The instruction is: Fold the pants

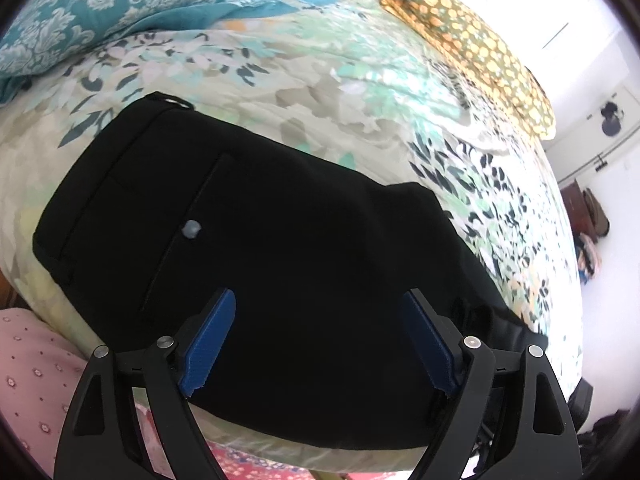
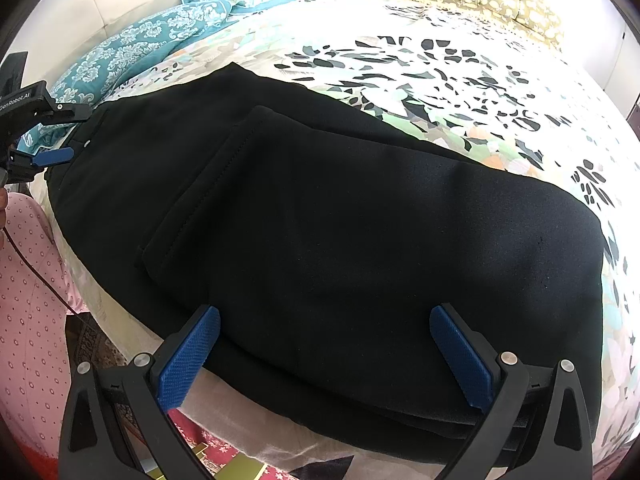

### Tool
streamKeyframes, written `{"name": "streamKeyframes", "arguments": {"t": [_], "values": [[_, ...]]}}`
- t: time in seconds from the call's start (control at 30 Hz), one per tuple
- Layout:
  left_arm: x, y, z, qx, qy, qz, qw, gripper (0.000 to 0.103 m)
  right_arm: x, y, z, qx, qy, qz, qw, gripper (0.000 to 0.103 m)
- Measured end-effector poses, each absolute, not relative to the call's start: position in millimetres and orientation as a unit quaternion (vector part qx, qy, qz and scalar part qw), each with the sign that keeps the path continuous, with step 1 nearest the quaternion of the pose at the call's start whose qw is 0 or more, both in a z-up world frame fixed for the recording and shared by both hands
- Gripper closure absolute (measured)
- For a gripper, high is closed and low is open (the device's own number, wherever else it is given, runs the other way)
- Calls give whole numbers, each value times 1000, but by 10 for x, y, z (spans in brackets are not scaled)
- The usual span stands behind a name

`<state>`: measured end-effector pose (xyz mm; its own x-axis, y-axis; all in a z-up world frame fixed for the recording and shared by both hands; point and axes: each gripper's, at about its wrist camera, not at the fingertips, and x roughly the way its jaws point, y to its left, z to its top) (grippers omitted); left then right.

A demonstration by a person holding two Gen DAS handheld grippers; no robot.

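Observation:
Black pants [image 1: 280,240] lie folded on the floral bedspread [image 1: 320,80]. In the left wrist view their waistband end shows, with a back pocket and a pale button [image 1: 192,229]. My left gripper [image 1: 320,296] hovers open over that end, nothing between its blue pads [image 1: 212,344]. The right wrist view shows the pants [image 2: 360,220] lengthwise, a leg hem [image 2: 224,184] folded back on top. My right gripper [image 2: 326,314] stands open above the near edge of the fold. The left gripper [image 2: 76,134] also appears there, open at the waistband on the far left.
A teal patterned pillow [image 1: 100,12] and a yellow-green dotted pillow [image 1: 480,52] lie at the head of the bed. A person's pink dotted clothing [image 2: 28,280] is at the bed's near left edge. A red patterned rug [image 2: 216,452] covers the floor below.

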<state>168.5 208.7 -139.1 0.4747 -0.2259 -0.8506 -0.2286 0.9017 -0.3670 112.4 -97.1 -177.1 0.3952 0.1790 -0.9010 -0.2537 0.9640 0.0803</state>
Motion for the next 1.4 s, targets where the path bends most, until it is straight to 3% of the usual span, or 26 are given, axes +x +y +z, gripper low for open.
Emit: {"name": "streamKeyframes", "arguments": {"t": [0.57,0.87,1.23,1.4], "values": [[1683,2137,-1437,-222,524,-6,822,16,1106,-982,-1760,-36,527,132,839,0],[1827,3040,-1047,-280,483,6,830,14,1133,-1086,-1583,26,526,161,835,0],[2205,3619,-1416,-259,570,-22,779,12,1089,-1180,-1340,51,478,170,860,0],[2420,3513,-1745,-156,600,49,783,9,1056,-1250,-1304,62,475,173,860,0]]}}
